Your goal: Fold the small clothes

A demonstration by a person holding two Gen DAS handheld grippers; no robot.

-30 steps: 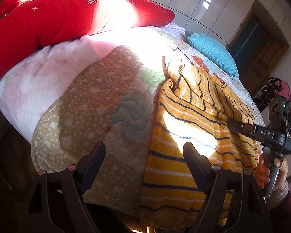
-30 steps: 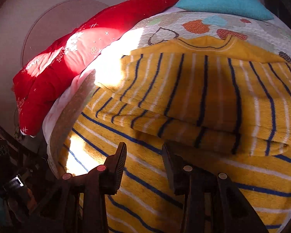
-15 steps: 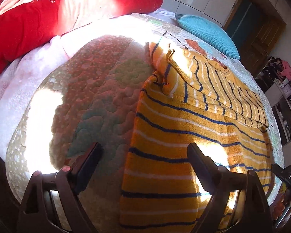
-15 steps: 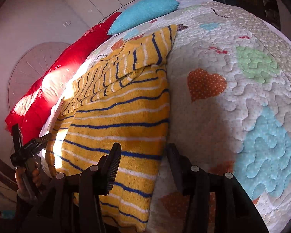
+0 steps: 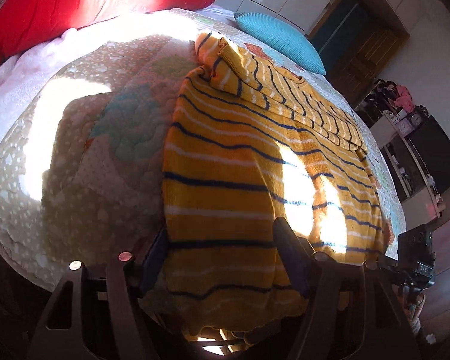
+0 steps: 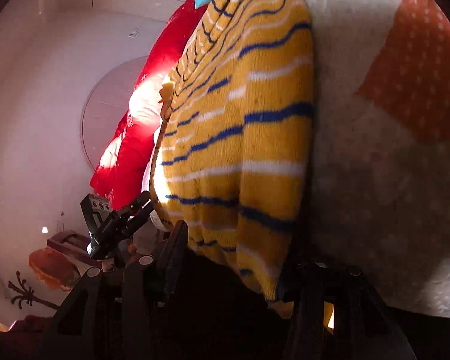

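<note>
- We are viewing a yellow knitted sweater (image 5: 240,180) with navy and white stripes, lying flat on a patchwork quilt (image 5: 105,150); its hem is hanging over the quilt's near edge, and its upper part is folded down across the body.
- We are holding the left gripper (image 5: 222,258) at the hem; its jaws have just been closing, and the hem's corner nearest the quilt's sunlit patch is lying between them. We cannot tell whether the pads are pressing the knit.
- We are holding the right gripper (image 6: 234,258) at the hem's opposite corner; its jaws are standing part-way apart with the sweater's edge between them, and whether they are gripping it we cannot tell.
- A red pillow (image 5: 75,3) and a turquoise cushion (image 5: 282,42) are resting at the far end of the quilt, beyond the sweater.
</note>
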